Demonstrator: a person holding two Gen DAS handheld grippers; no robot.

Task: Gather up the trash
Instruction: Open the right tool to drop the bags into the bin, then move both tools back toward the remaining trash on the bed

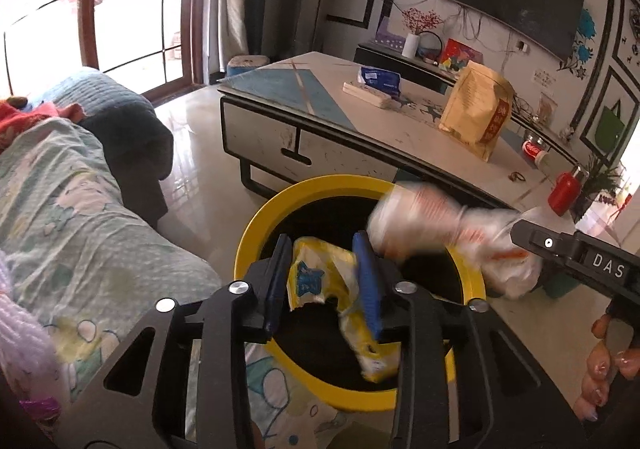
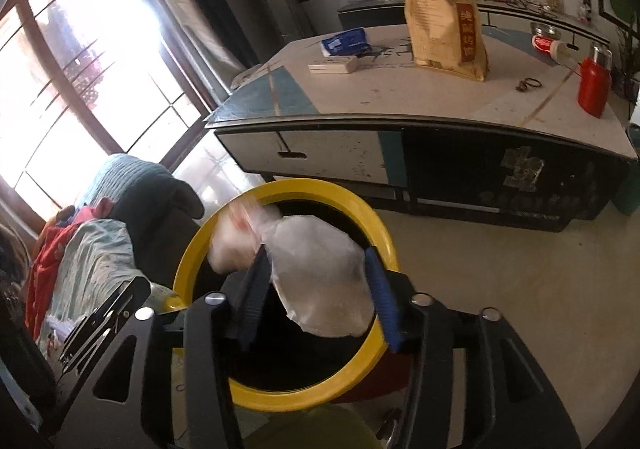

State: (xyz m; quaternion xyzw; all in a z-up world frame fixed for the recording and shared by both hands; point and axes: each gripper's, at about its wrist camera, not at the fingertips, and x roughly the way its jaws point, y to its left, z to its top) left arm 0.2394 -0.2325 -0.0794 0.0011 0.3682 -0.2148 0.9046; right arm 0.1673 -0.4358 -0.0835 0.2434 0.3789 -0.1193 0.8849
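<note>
A round bin with a yellow rim [image 1: 256, 225] [image 2: 352, 197] and a black inside stands on the floor below both grippers. My left gripper [image 1: 322, 239] hangs over its mouth, shut on a crumpled yellow and white wrapper [image 1: 316, 277] whose tail dangles into the bin. My right gripper [image 2: 317, 251] is shut on a bulky white plastic bag [image 2: 320, 281] above the bin's far side. In the left wrist view the right gripper [image 1: 520, 237] reaches in from the right, and the bag [image 1: 420, 217] is blurred over the rim.
A low coffee table [image 1: 320, 97] stands just behind the bin, carrying a tan paper bag [image 1: 476, 105], a tissue pack [image 1: 380, 77] and a red bottle [image 1: 564, 189]. A sofa with a pale blanket [image 1: 80, 209] lies on the left. A hand [image 1: 604, 369] grips the right handle.
</note>
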